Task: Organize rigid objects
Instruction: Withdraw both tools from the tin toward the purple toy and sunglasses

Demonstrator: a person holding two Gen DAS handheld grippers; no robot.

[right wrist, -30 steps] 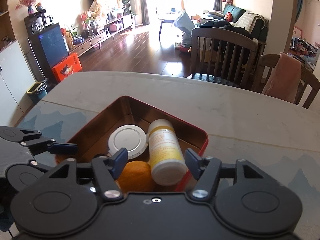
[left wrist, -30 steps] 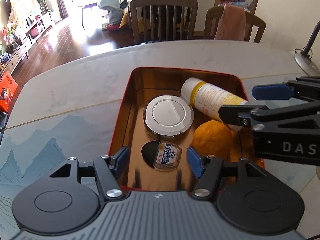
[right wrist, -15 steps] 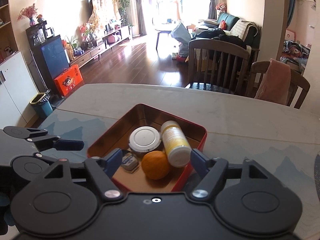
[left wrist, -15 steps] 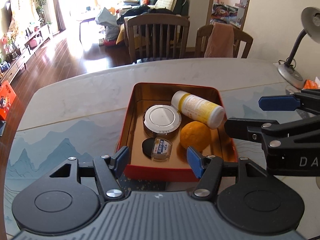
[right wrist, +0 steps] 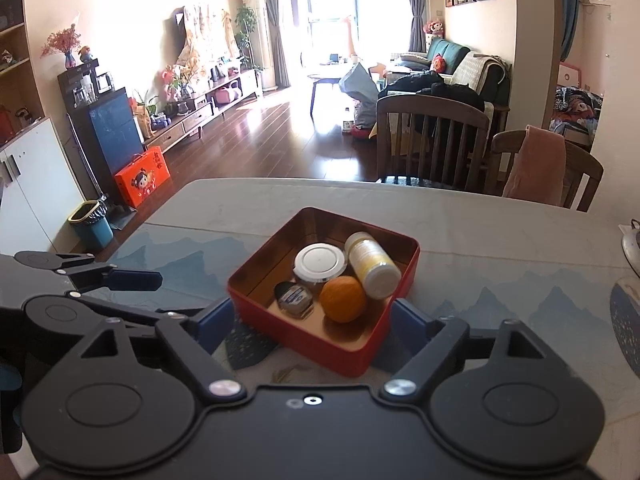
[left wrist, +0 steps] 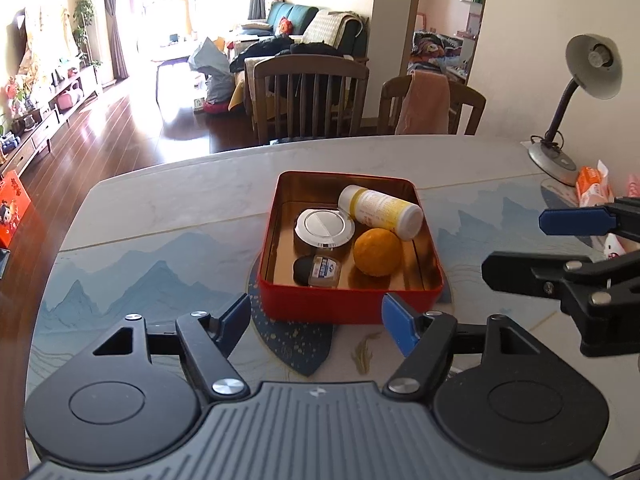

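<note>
Jaws of both the left gripper (left wrist: pixel 316 322) and right gripper (right wrist: pixel 312 322) spreading wider, nothing between them, low in frame before the red tin (left wrist: pixel 340 312) at table (left wrist: pixel 180 208) centre holding orange (left wrist: pixel 377 252), bottle (left wrist: pixel 380 216), round tin (left wrist: pixel 325 227), small jar (left wrist: pixel 318 272).

Two black handheld grippers with blue pads

The left gripper (left wrist: pixel 316 320) has a ribbed grey body, black linkage arms, round black discs and silver screws; the right gripper (right wrist: pixel 312 320) has a smooth black body, blue-tipped fingers (right wrist: pixel 214 322) and matching screws.
</note>
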